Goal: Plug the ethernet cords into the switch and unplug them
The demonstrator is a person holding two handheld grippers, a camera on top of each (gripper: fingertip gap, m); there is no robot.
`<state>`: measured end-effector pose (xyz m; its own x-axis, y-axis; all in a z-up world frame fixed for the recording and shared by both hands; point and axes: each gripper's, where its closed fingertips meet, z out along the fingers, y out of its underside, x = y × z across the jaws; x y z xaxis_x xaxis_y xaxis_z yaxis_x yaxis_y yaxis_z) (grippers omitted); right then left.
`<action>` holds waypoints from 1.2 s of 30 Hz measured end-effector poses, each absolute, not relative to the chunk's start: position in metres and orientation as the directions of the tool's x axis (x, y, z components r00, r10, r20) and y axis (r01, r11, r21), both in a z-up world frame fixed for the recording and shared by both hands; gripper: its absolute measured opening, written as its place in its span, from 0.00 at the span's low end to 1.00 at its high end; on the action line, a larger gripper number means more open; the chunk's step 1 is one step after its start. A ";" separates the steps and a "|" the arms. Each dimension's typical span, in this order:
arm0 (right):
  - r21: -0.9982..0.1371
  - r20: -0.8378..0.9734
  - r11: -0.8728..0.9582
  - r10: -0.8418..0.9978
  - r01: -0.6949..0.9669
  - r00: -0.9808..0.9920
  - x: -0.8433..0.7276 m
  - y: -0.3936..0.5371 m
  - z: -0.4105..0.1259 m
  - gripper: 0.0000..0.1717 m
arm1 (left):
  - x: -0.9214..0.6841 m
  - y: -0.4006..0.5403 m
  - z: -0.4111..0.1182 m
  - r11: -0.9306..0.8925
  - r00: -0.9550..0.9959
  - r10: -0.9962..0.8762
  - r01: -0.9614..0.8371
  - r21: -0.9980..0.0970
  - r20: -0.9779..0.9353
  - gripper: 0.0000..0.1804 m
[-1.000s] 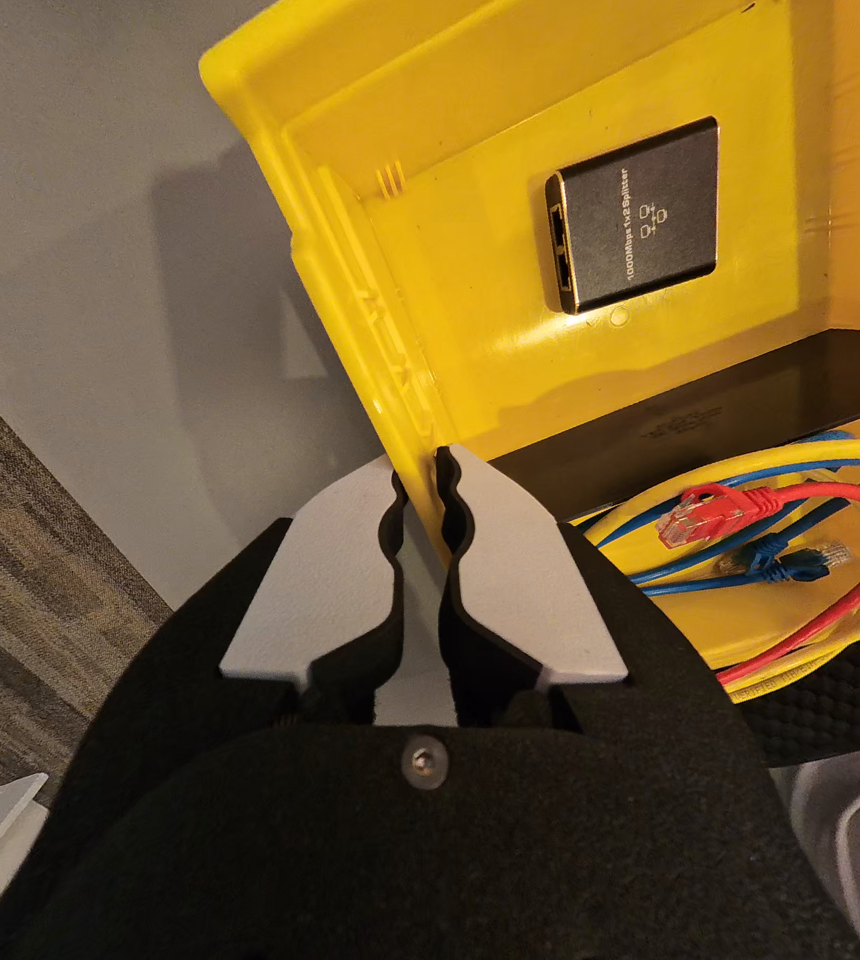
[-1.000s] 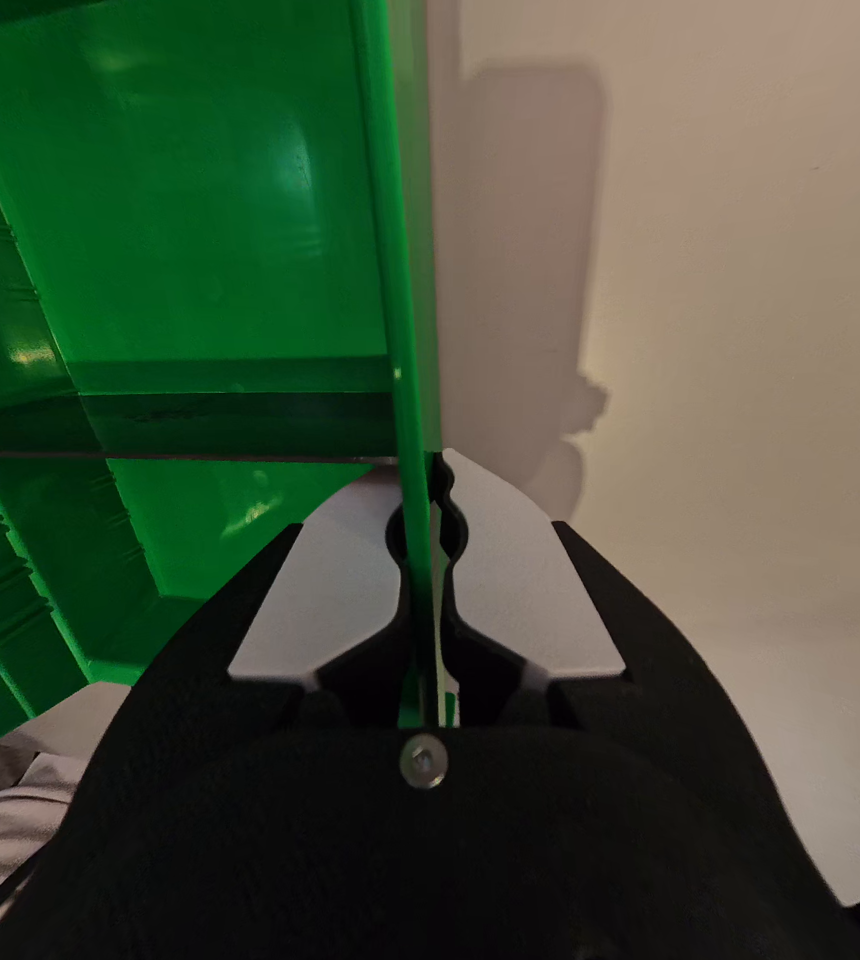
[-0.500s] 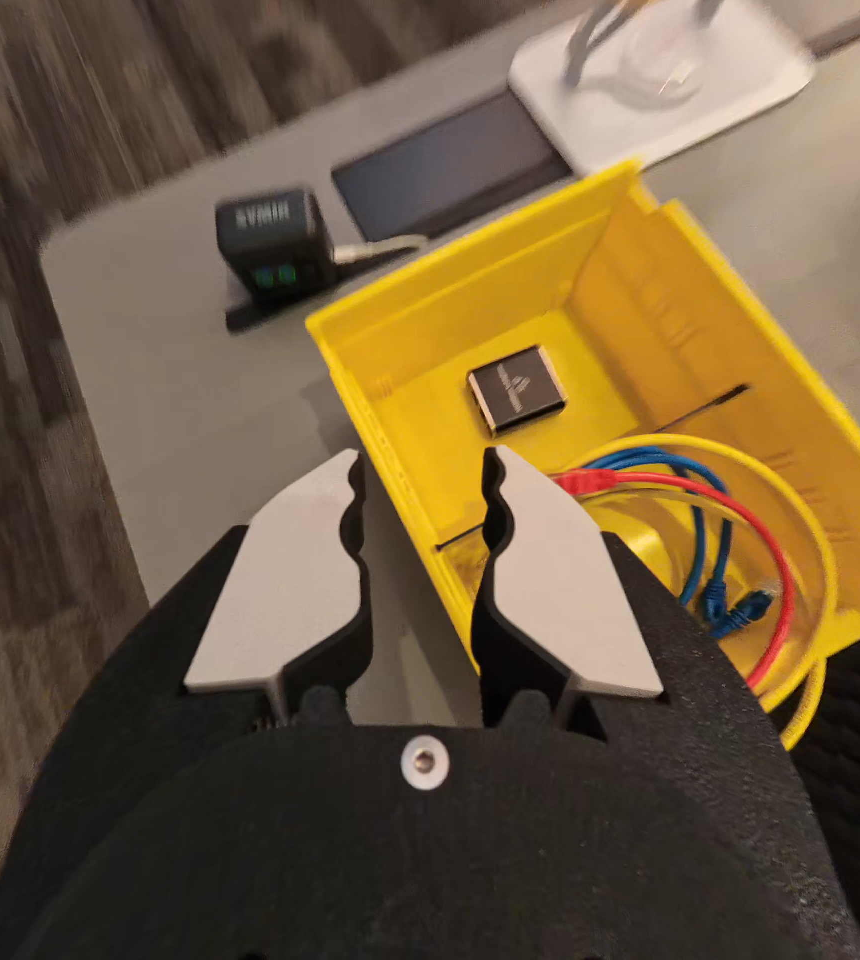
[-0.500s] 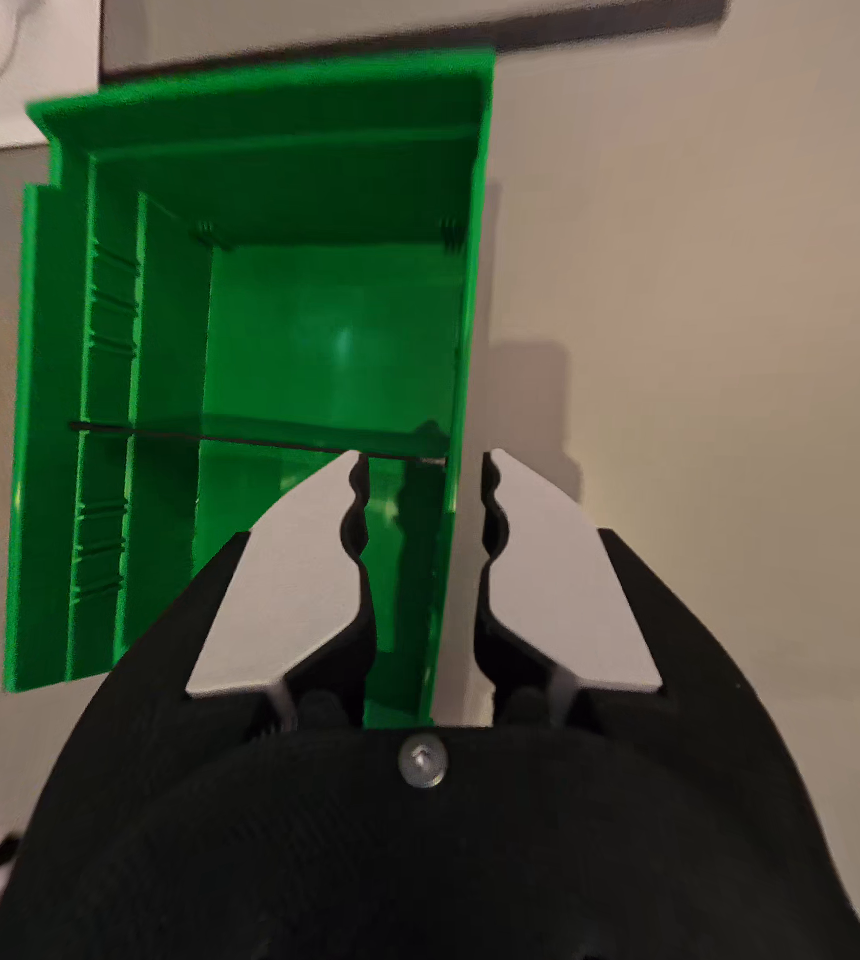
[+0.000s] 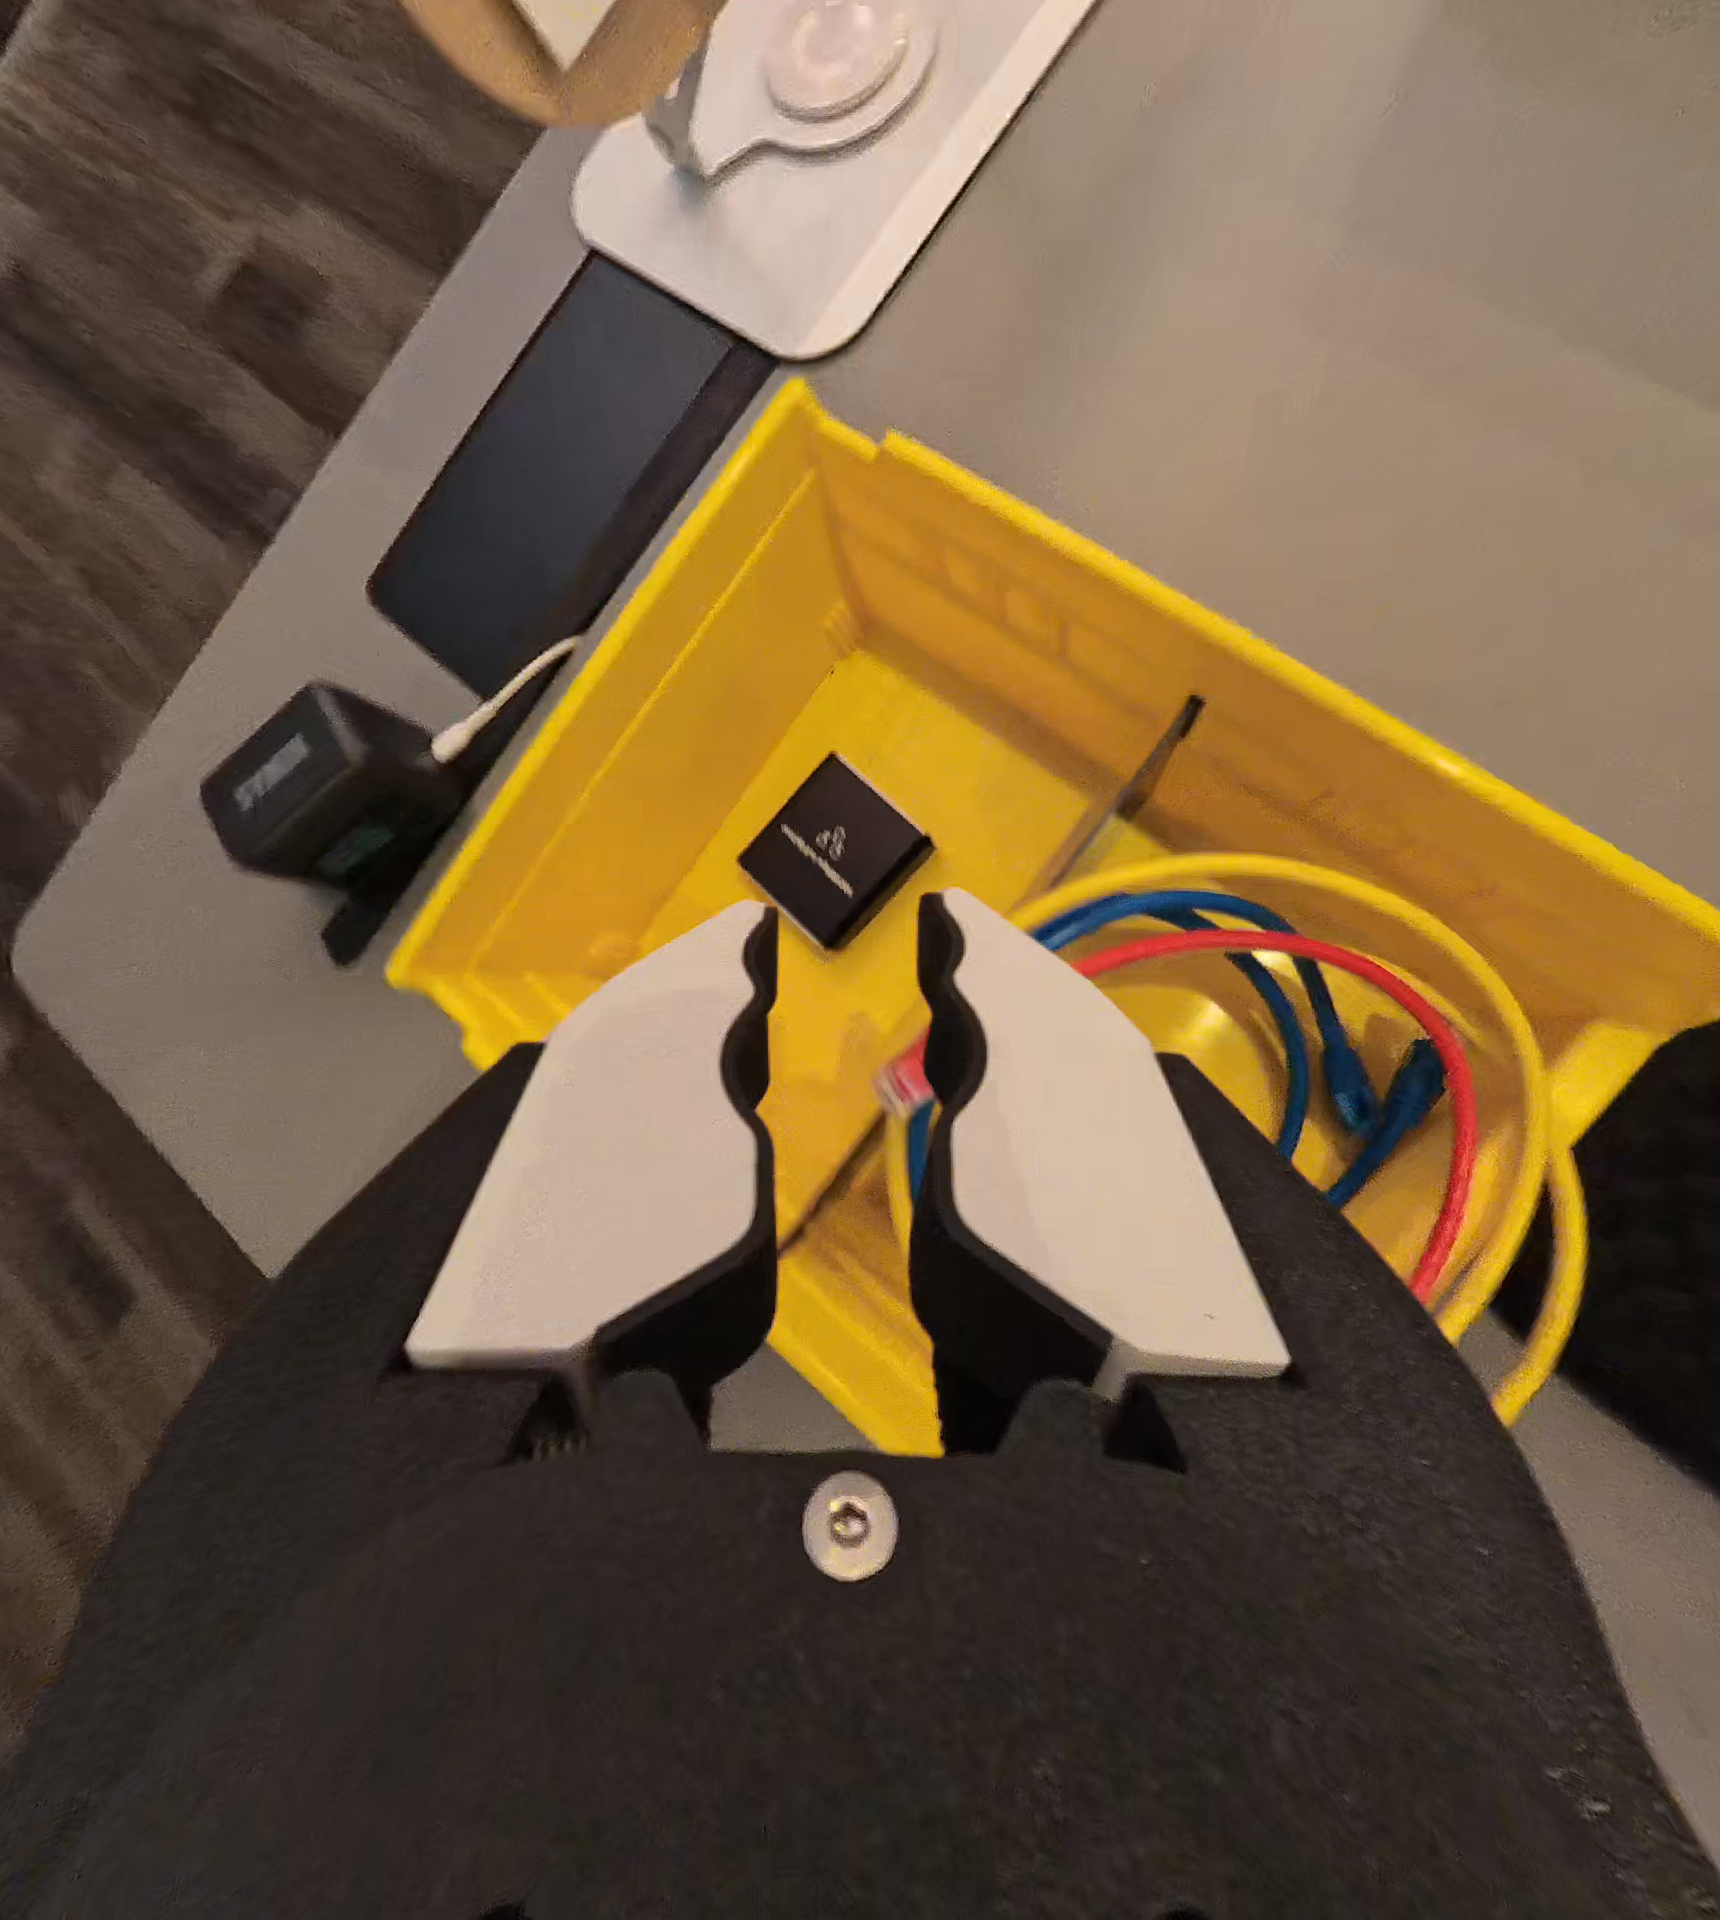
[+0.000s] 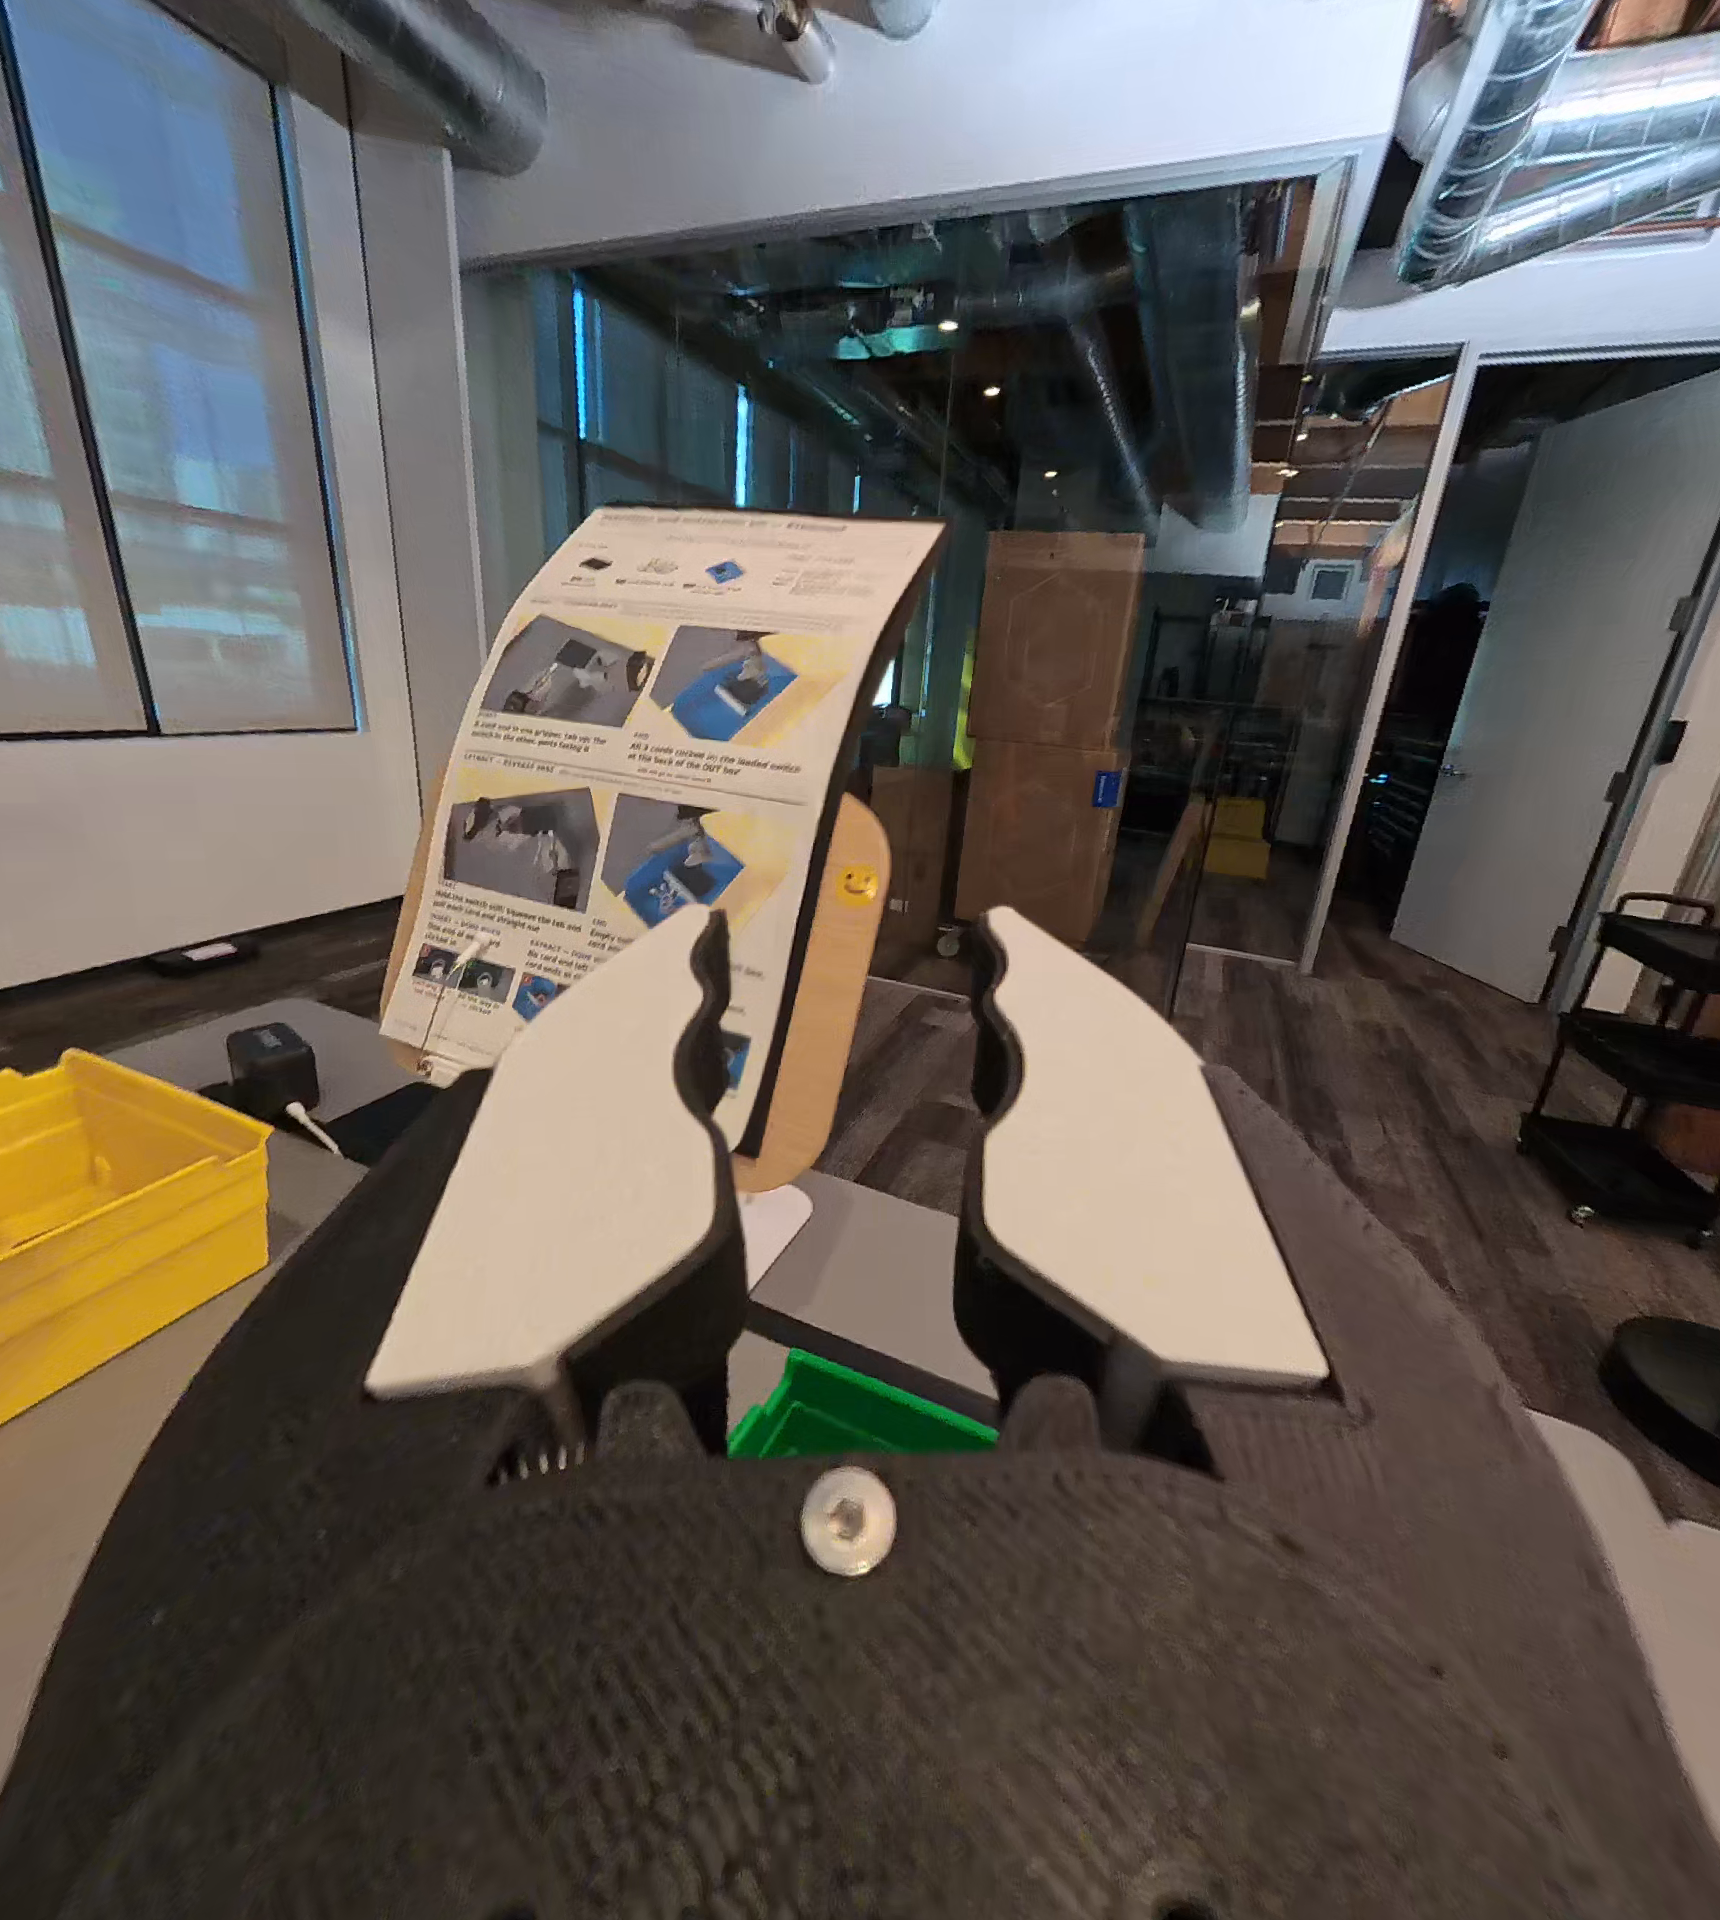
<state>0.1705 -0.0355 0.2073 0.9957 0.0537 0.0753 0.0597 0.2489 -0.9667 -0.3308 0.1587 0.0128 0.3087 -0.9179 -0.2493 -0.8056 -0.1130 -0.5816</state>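
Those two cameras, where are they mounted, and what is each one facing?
Left wrist view: rides the left gripper, looking down into the yellow bin at the black switch and cords; its open fingers show.
Right wrist view: rides the right gripper, facing out across the room at an instruction sheet; open fingers show.
Shared: the yellow bin.
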 end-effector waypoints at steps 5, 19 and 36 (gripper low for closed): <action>-0.979 0.087 0.197 0.179 0.051 0.980 0.149 -0.004 0.168 0.26 | -0.320 0.198 -0.028 0.300 -0.191 -0.834 -0.944 -0.136 -0.517 0.21; -0.987 0.155 -0.027 0.057 0.157 0.986 0.177 0.025 0.120 0.26 | -0.320 0.215 -0.127 0.502 -0.511 -0.846 -0.859 0.099 -0.151 0.36; -0.958 0.235 -0.155 0.059 0.242 0.970 0.179 0.035 0.092 0.26 | -0.329 0.230 -0.146 0.455 -0.478 -0.871 -0.872 0.182 -0.115 0.33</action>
<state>0.1790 0.0350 0.0923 0.9701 0.0588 0.2354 0.2418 -0.1550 -0.9579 -0.3288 0.2302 -0.1459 -0.4785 -0.8706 -0.1146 -0.8717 0.4551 0.1817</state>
